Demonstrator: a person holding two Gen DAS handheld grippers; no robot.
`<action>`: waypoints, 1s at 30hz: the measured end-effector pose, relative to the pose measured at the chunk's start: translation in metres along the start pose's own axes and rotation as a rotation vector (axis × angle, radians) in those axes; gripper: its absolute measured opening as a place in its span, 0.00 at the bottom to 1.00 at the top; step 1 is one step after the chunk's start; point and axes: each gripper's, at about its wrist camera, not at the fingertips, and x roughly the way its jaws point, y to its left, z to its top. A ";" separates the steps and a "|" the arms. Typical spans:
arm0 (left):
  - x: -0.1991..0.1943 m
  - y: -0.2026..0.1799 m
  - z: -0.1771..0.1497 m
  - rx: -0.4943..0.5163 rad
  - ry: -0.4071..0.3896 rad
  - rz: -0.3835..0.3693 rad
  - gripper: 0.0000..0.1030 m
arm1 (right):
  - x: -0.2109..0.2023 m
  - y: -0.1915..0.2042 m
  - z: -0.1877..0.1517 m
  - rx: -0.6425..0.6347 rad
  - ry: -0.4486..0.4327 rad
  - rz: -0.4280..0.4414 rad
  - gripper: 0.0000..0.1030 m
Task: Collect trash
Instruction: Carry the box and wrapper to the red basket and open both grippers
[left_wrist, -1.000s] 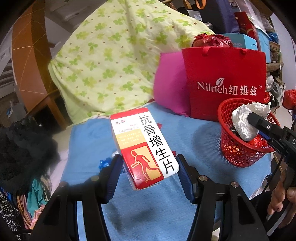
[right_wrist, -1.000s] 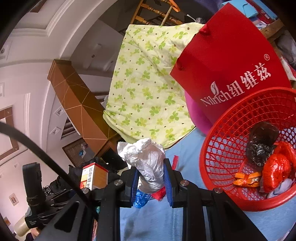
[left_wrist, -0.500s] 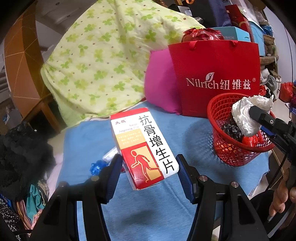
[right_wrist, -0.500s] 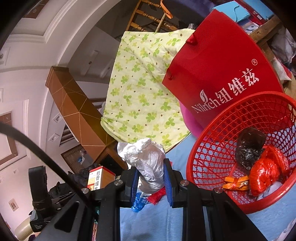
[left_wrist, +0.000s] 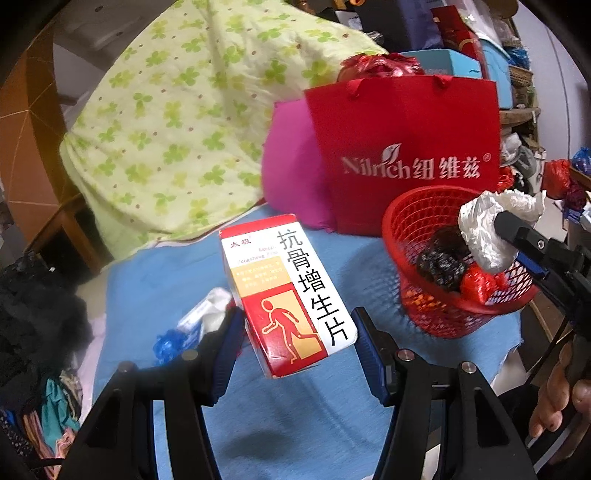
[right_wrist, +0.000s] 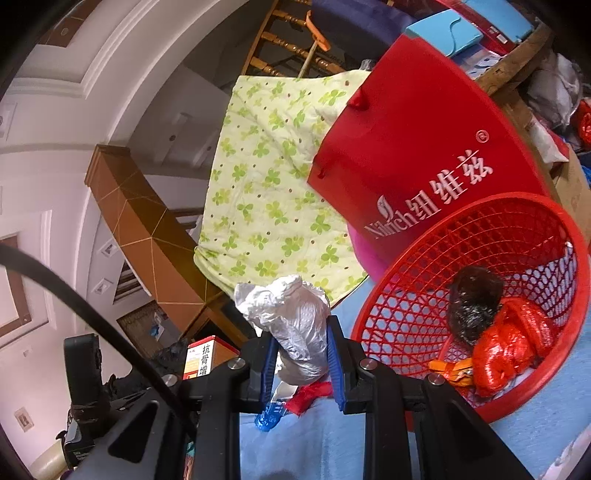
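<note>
In the left claw (left_wrist: 299, 343), the box (left_wrist: 288, 291) tilts lengthwise up-left.

The red basket (right_wrist: 480, 258) hides its floor under trash; its rim runs off-frame.

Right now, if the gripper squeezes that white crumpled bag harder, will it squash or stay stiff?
It would probably squash: the white crumpled bag is wrinkled thin plastic, already pinched narrow in the right gripper. It looks light, since its loose top stands up unsupported. It may be a bit slippery, being shiny.
</note>
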 end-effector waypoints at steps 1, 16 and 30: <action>0.000 -0.002 0.002 0.002 -0.007 -0.011 0.59 | -0.002 -0.002 0.001 0.003 -0.007 -0.004 0.26; 0.035 -0.056 0.058 0.042 -0.057 -0.243 0.60 | -0.051 -0.037 0.019 0.096 -0.201 -0.167 0.28; 0.047 -0.055 0.038 0.028 -0.027 -0.268 0.66 | -0.056 -0.049 0.021 0.124 -0.217 -0.266 0.82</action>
